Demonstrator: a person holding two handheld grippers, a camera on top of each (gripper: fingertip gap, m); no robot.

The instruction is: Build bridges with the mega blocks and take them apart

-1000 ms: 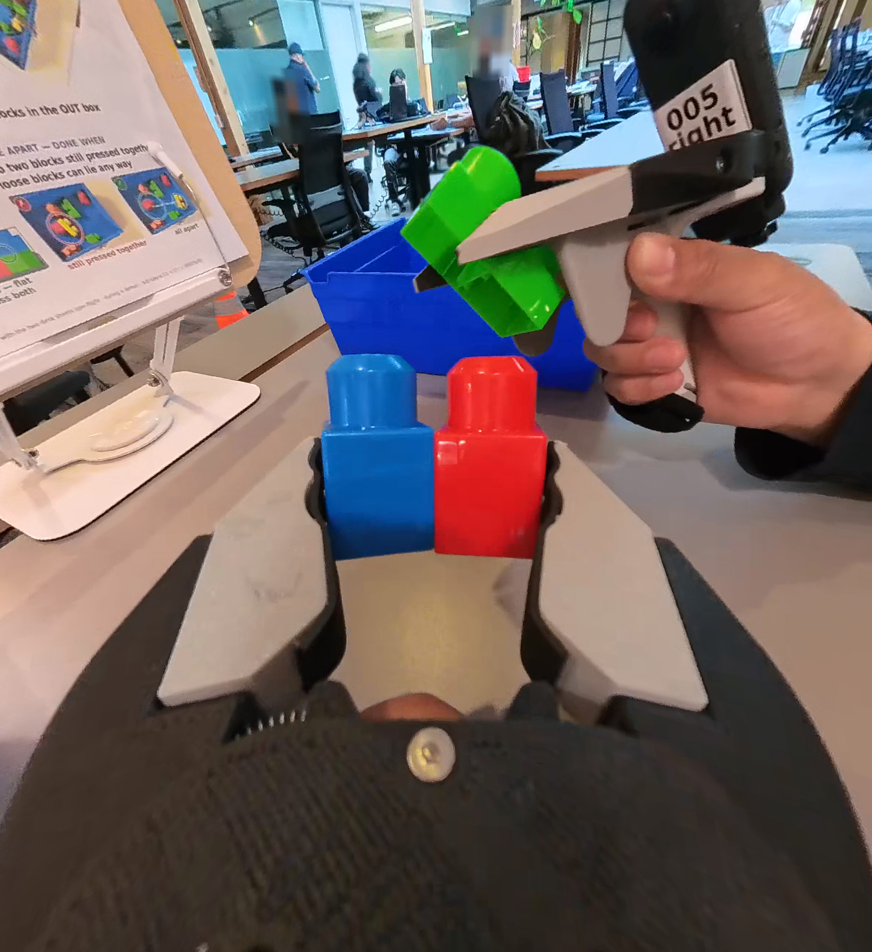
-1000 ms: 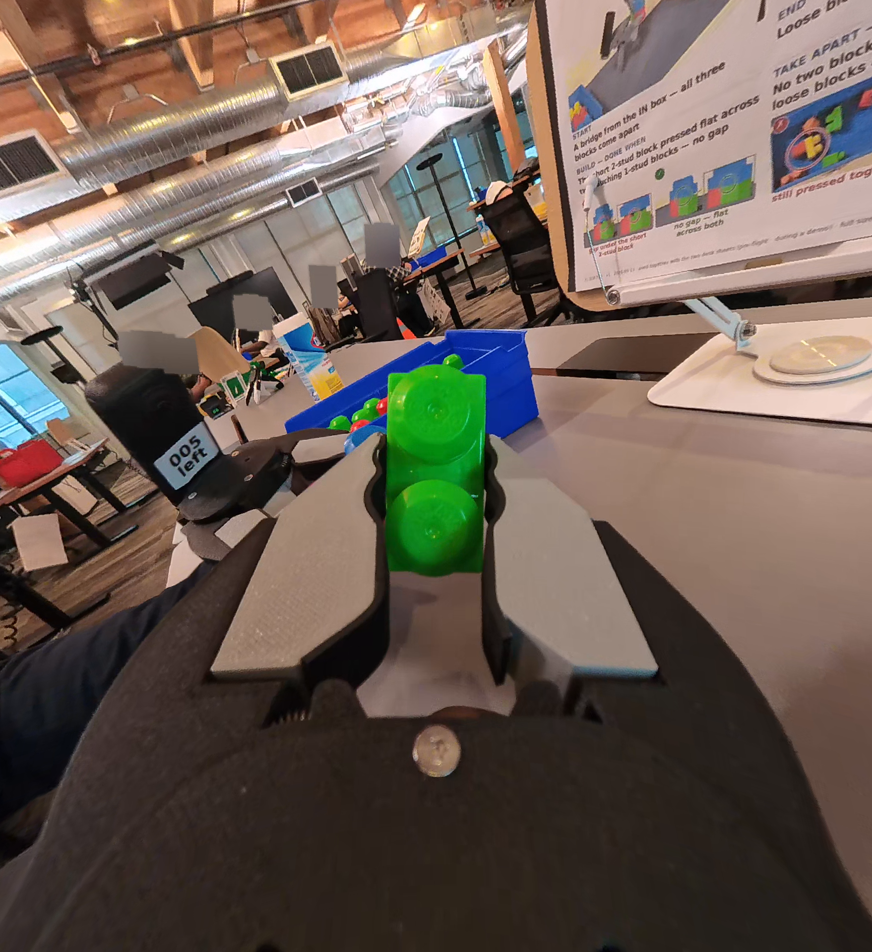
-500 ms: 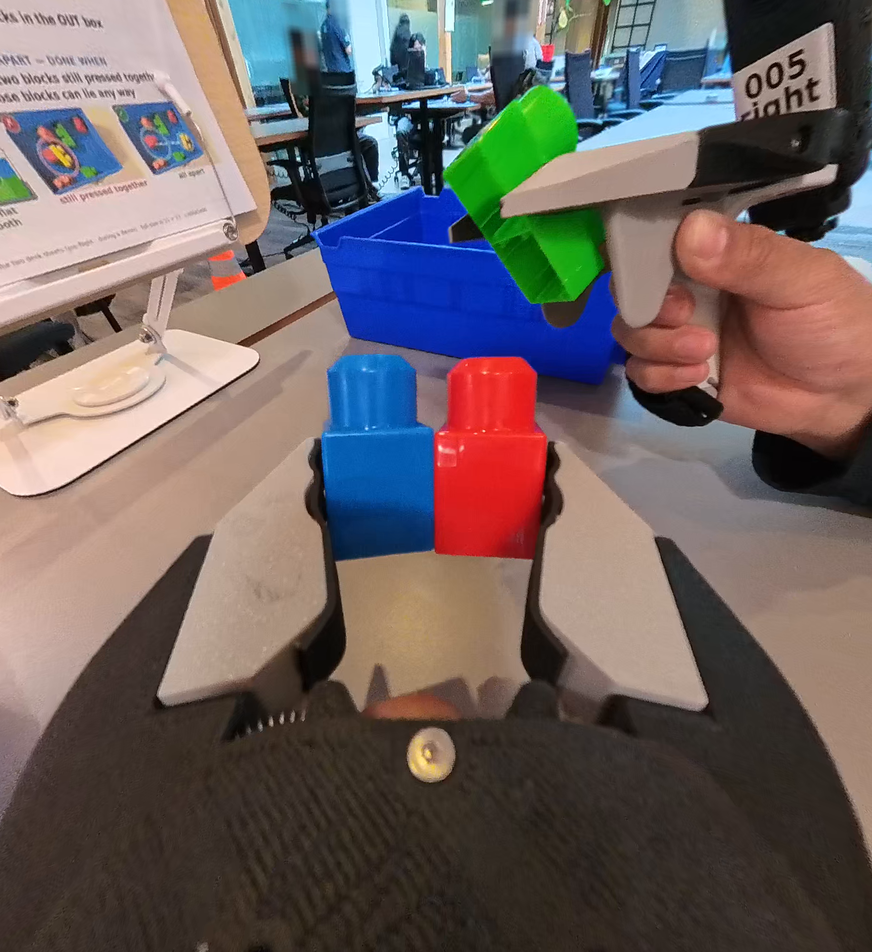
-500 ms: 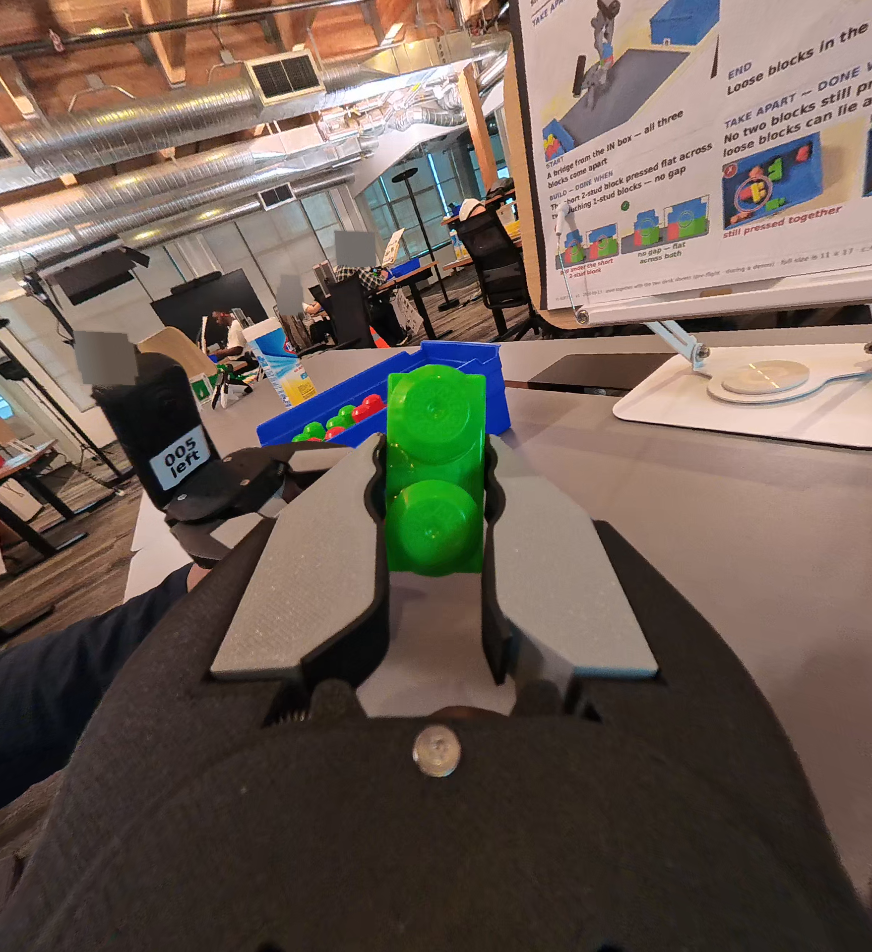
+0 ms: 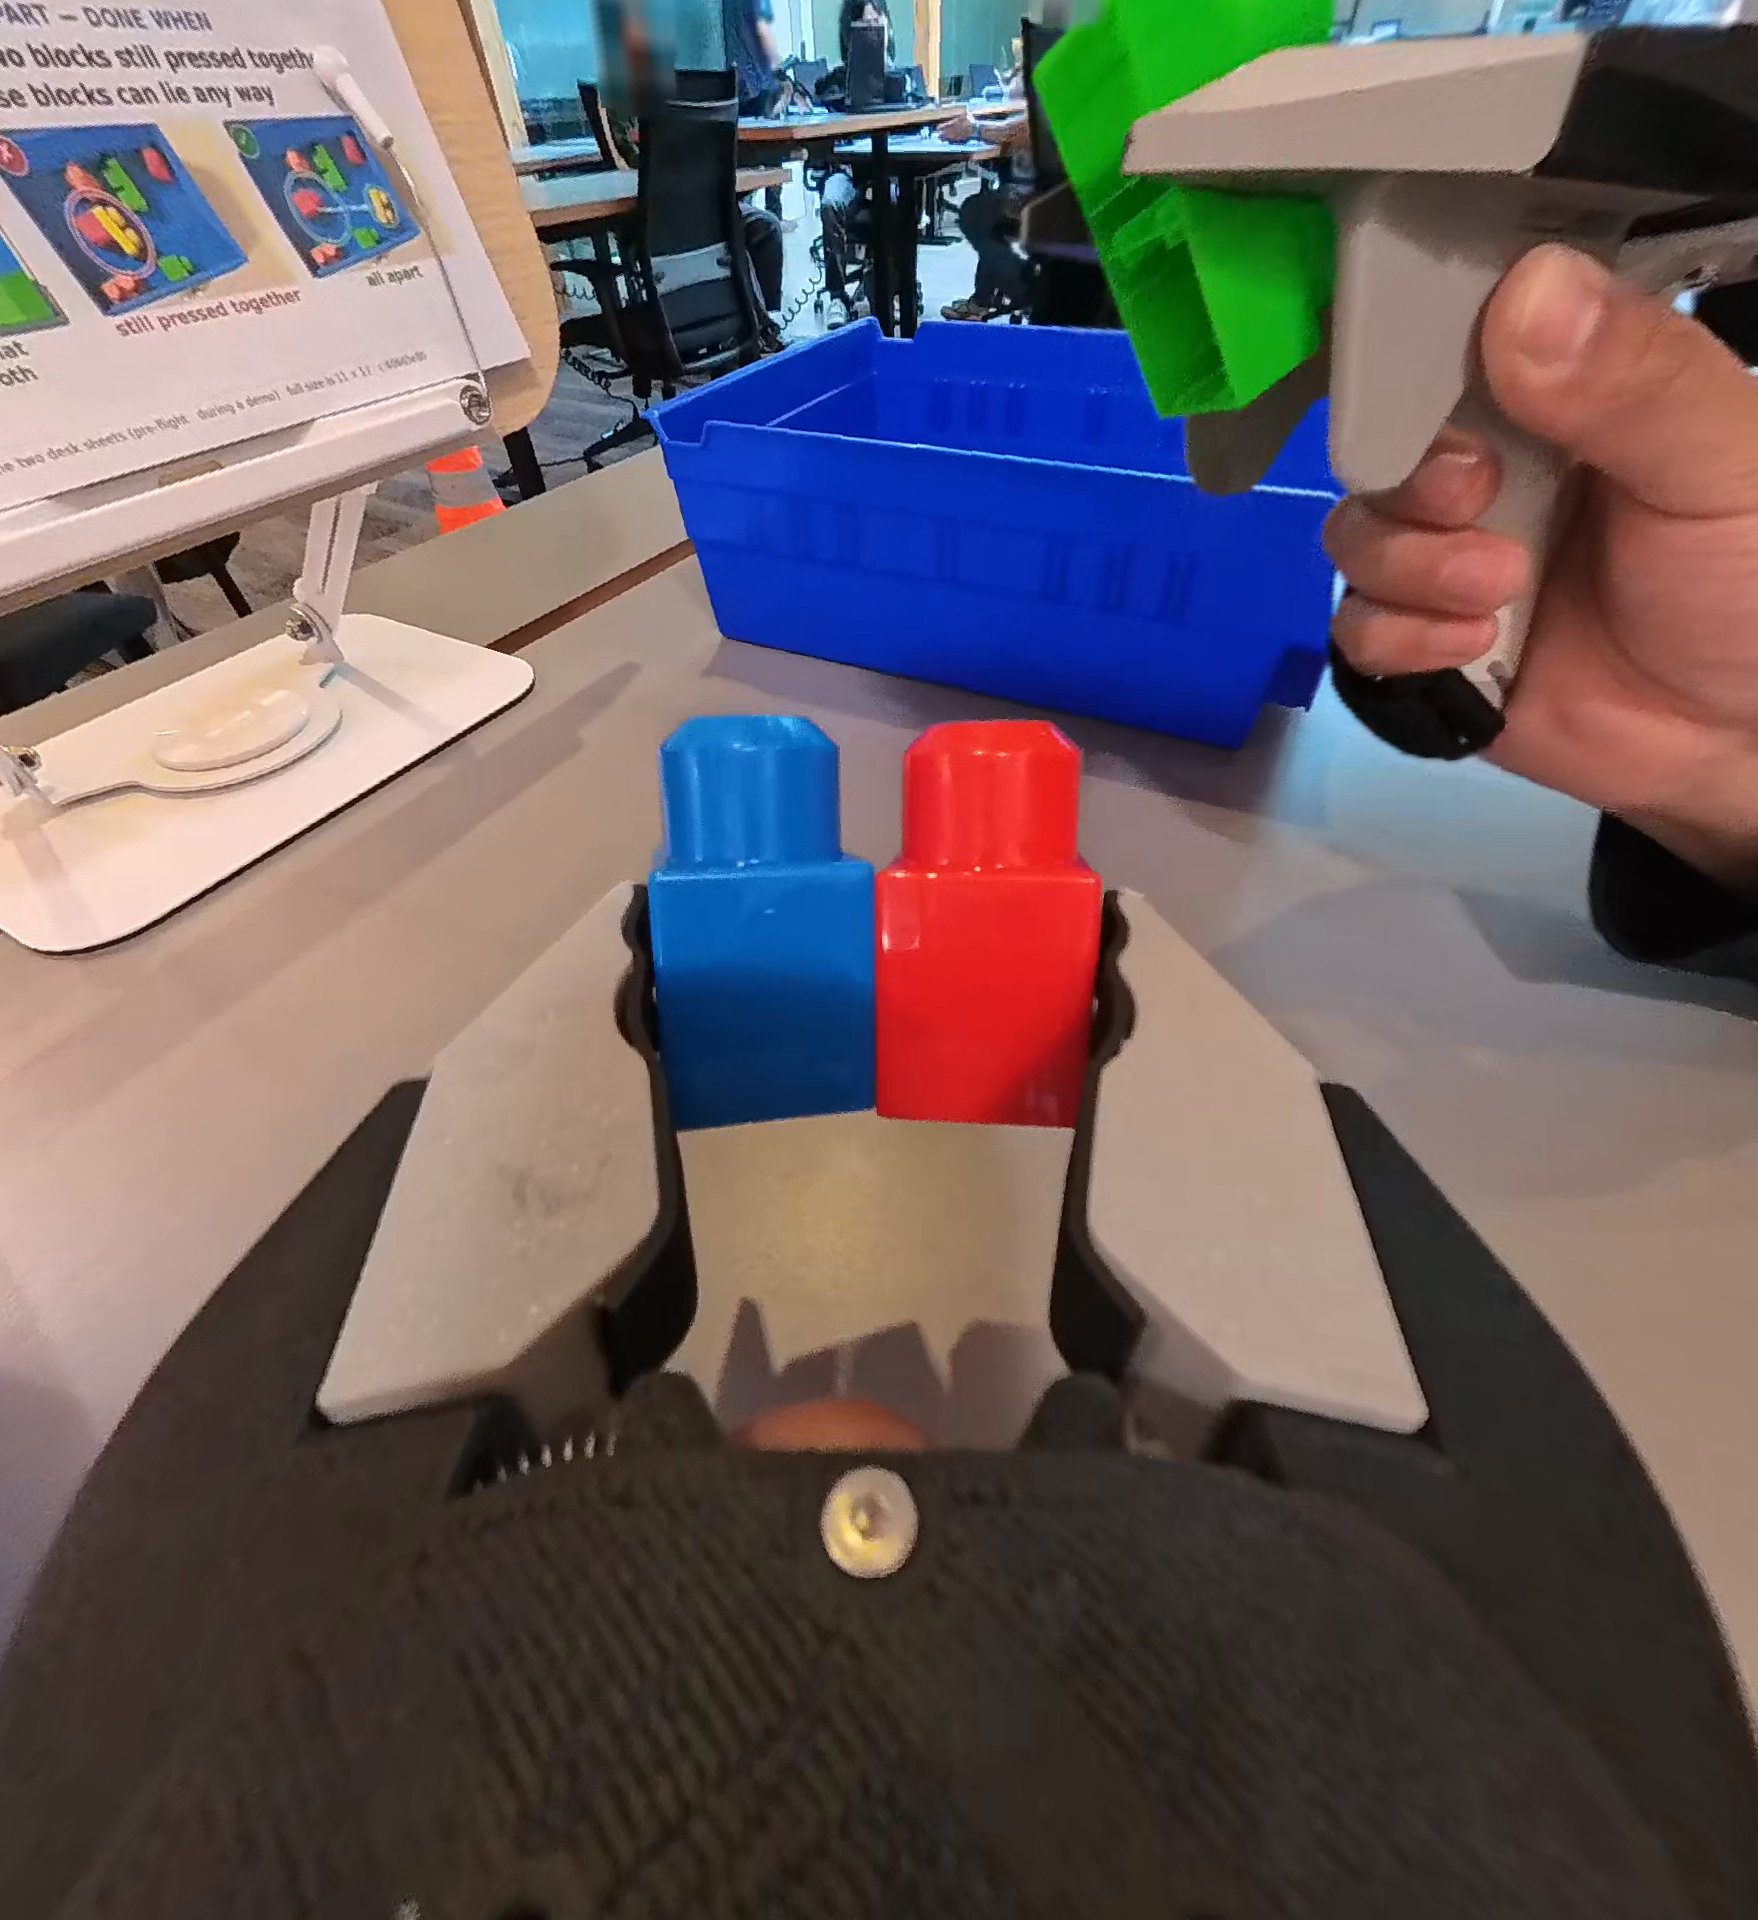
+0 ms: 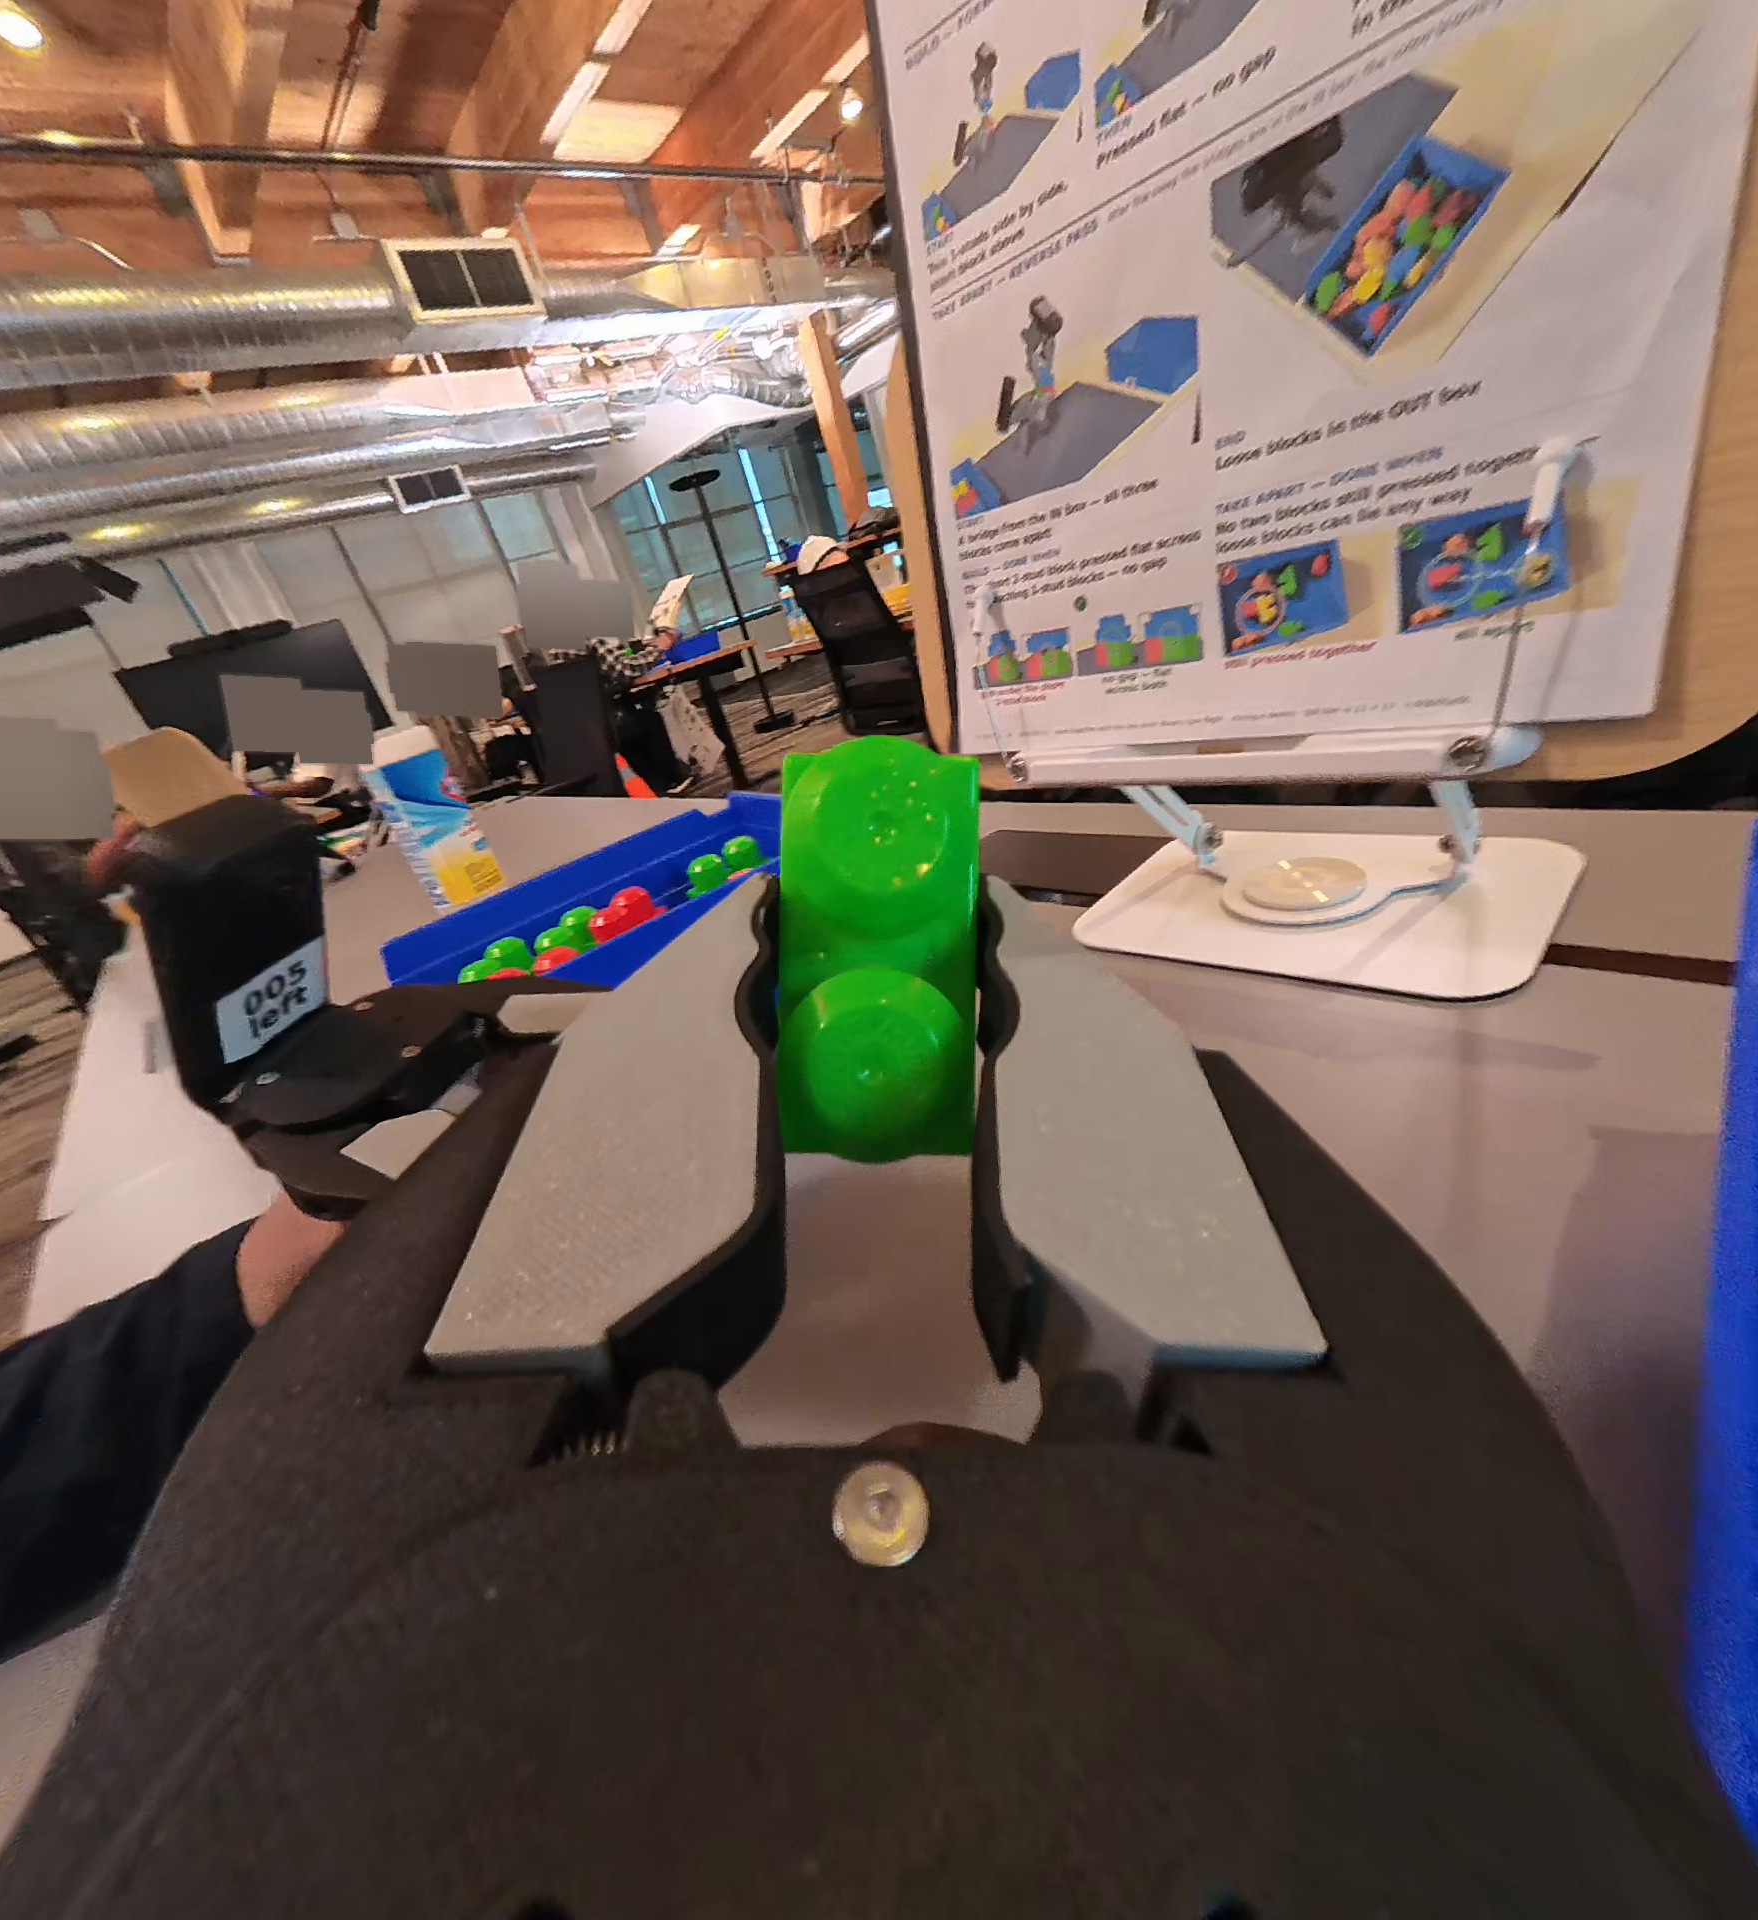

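Between the fingers of my left gripper (image 5: 875, 997) sit a blue block (image 5: 761, 977) and a red block (image 5: 984, 977), side by side and touching, studs up; the fingers pinch the pair from the outer sides, blue on the left, red on the right. Up at the far right, my right gripper (image 6: 877, 997) pinches a green two-stud block (image 6: 875, 966) by its long sides, studs facing the camera in the right wrist view. In the left wrist view that green block (image 5: 1202, 218) hangs tilted above the blue bin (image 5: 968, 561), well apart from the pair. A second blue bin (image 6: 563, 935) with loose blocks lies on the tabletop (image 5: 1374, 1091) beyond the left gripper. An instruction sheet on a white stand (image 6: 1311, 914) stands farther back.
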